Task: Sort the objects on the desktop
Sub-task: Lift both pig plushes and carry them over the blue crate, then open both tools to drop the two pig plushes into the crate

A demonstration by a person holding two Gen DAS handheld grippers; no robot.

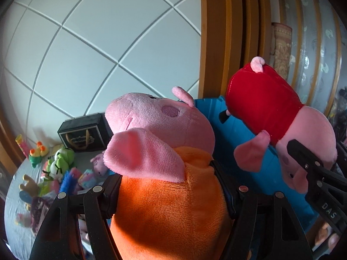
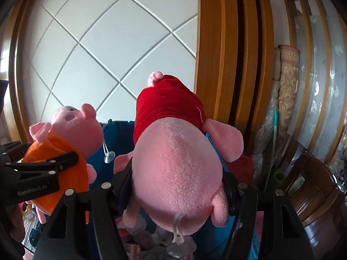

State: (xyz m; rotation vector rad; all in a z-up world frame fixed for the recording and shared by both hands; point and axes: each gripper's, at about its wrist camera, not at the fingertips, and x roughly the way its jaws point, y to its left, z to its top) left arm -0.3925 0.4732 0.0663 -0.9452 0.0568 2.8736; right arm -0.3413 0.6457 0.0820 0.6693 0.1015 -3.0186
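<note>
Two grippers fill the lower foreground, each clamped on a plush pig. In the left wrist view the left gripper (image 1: 171, 188) rises from the bottom edge, its black fingers (image 1: 112, 192) pressing into the sides of the orange-dressed pig (image 1: 164, 173), which stands head-up at centre frame, pink snout toward the upper left and one ear flopped over the orange body. In the right wrist view the right gripper (image 2: 177, 186) also points up from the bottom edge, pinching the head of the red-dressed pig (image 2: 173, 147); this toy hangs inverted, its red dress and curled pink tail at upper centre and a clear suction cup dangling below. Behind both pigs sits a blue bin (image 1: 234, 130). Farther back at lower left, a table (image 1: 15, 197) carries a heap of small plush toys (image 1: 58, 166) and a black box (image 1: 84, 134).
</note>
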